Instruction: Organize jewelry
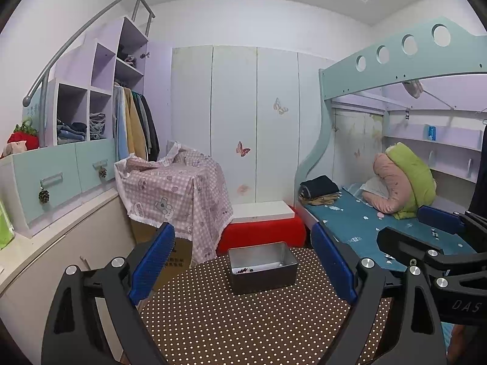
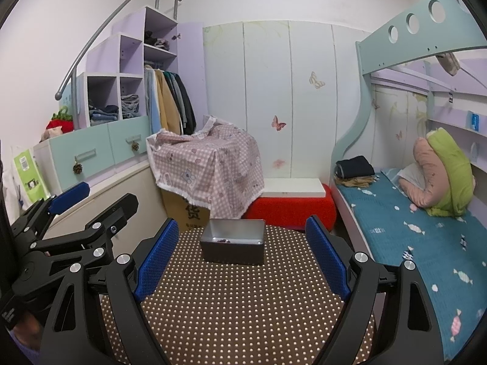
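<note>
A grey metal box (image 1: 262, 269) (image 2: 233, 241) stands at the far end of a brown polka-dot table (image 1: 243, 322) (image 2: 243, 304). A dark bead bracelet (image 1: 242, 271) (image 2: 222, 240) lies inside it on the near side of the bottom. My left gripper (image 1: 243, 269) is open, its blue pads (image 1: 152, 263) wide apart with nothing between them, short of the box. My right gripper (image 2: 242, 257) is open too, empty, also short of the box. Each gripper shows at the edge of the other's view.
A bed with a teal cover (image 2: 420, 243) runs along the table's right side. Beyond the table sit a red stool with a white board (image 1: 261, 225), a cardboard box under a checked cloth (image 1: 173, 188), and a cabinet with drawers (image 1: 54, 182) at the left.
</note>
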`<state>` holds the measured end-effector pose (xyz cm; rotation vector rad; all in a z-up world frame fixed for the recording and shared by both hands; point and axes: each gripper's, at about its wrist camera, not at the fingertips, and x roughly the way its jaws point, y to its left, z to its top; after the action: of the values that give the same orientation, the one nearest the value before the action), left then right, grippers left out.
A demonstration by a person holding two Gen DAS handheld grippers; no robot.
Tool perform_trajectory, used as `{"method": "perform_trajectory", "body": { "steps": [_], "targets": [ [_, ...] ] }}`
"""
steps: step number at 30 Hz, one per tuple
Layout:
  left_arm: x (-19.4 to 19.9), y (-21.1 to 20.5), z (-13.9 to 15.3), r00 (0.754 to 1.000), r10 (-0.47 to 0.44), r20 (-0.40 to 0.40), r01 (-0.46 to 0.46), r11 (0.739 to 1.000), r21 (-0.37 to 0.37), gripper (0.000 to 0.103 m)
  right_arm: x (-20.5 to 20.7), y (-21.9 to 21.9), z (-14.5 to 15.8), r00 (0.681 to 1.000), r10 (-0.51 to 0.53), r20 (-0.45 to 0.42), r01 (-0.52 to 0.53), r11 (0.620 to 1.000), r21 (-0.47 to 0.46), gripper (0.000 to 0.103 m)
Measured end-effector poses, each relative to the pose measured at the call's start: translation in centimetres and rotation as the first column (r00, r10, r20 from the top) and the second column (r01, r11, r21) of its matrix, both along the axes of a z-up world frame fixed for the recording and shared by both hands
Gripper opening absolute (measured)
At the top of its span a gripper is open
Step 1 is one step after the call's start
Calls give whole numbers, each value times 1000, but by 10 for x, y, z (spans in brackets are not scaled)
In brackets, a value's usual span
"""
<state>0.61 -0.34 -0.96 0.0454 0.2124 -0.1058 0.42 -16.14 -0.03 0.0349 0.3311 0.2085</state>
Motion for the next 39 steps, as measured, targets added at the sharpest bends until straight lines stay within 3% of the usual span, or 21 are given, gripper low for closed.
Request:
{"method": "perform_trajectory", "body": {
  "steps": [7, 13, 16, 21, 24, 29, 35, 39],
  "targets": [
    [13, 0, -11, 998, 4, -61, -4, 1000, -2, 88, 12, 1, -20, 999, -13, -48, 13, 1000, -8, 83],
    [41, -1, -44, 975, 2, -222, -5, 1000, -12, 88, 35, 2, -52, 988, -36, -148, 33, 999, -23, 83],
    [59, -3, -71, 945, 2, -326, -7, 1000, -16, 88, 50, 2, -78, 974, -52, -219, 45, 998, -36, 83],
    [90, -7, -126, 860, 6, -510, -20, 1000, -23, 88, 75, 4, -131, 933, -81, -349, 60, 996, -71, 83],
    [102, -10, -155, 815, 12, -579, -23, 1000, -12, 88, 86, 3, -157, 907, -89, -411, 62, 995, -77, 83],
    [115, -16, -191, 766, 59, -640, -42, 998, 42, 88, 98, -2, -190, 873, -103, -476, 72, 994, -85, 83],
    [123, -18, -205, 746, 83, -660, -60, 997, 57, 88, 108, -6, -209, 849, -112, -516, 78, 993, -87, 83],
    [125, -17, -198, 775, 78, -627, -67, 997, 40, 88, 107, -7, -204, 859, -94, -504, 76, 996, -57, 83]
  ]
}}
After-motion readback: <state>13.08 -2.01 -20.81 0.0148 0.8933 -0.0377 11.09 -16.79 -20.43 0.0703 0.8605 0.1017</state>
